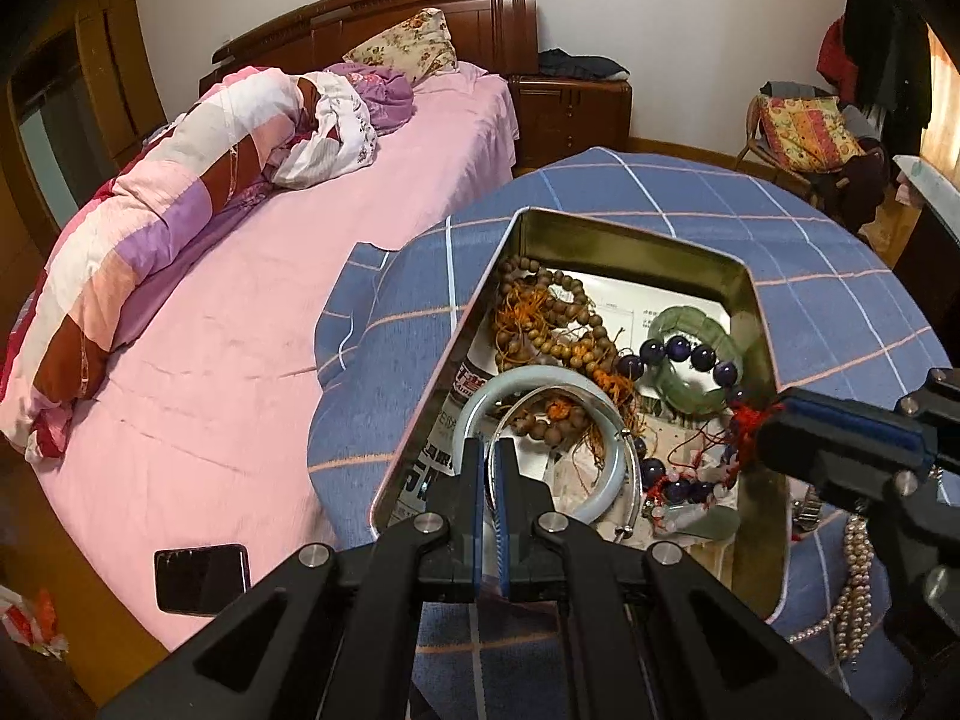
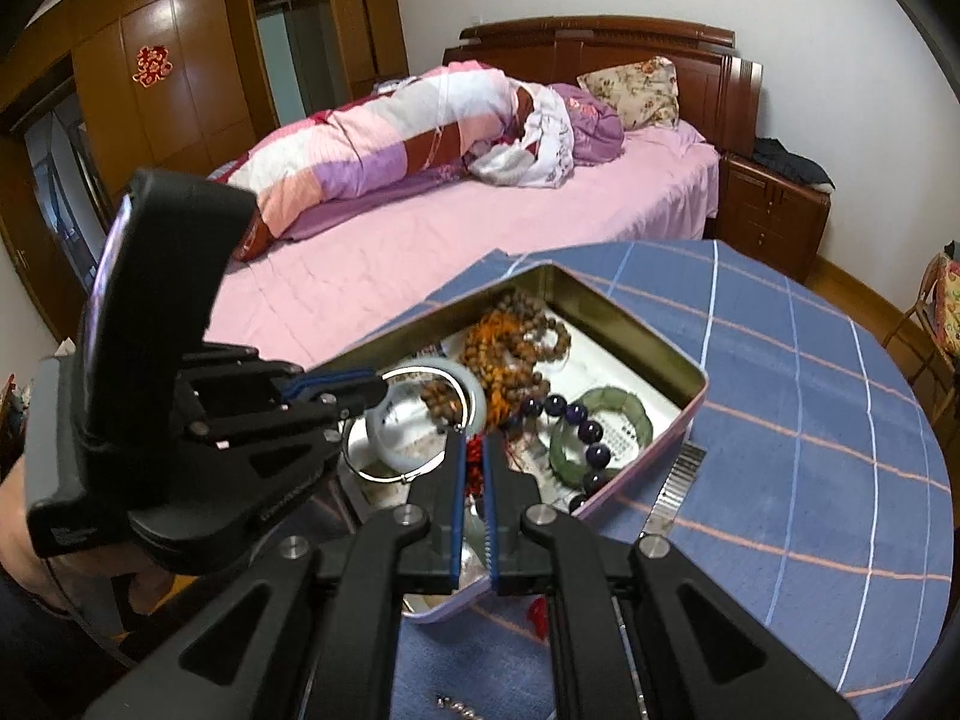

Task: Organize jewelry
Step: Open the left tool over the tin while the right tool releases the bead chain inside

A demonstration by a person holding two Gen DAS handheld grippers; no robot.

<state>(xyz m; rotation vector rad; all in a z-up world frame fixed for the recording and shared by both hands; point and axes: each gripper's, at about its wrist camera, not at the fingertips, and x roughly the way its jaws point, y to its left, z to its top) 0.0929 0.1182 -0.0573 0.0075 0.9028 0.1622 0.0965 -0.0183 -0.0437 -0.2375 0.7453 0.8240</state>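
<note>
An open metal tin on a blue checked cloth holds tangled jewelry: brown wooden beads, a green jade bracelet, dark purple beads and a pale jade bangle. My left gripper is shut on the near rim of the pale bangle. My right gripper is shut on a red cord inside the tin.
A pearl necklace and a metal watch band lie on the cloth beside the tin. A bed with a pink sheet and rolled quilt stands to the left, with a black phone on it. A chair stands far right.
</note>
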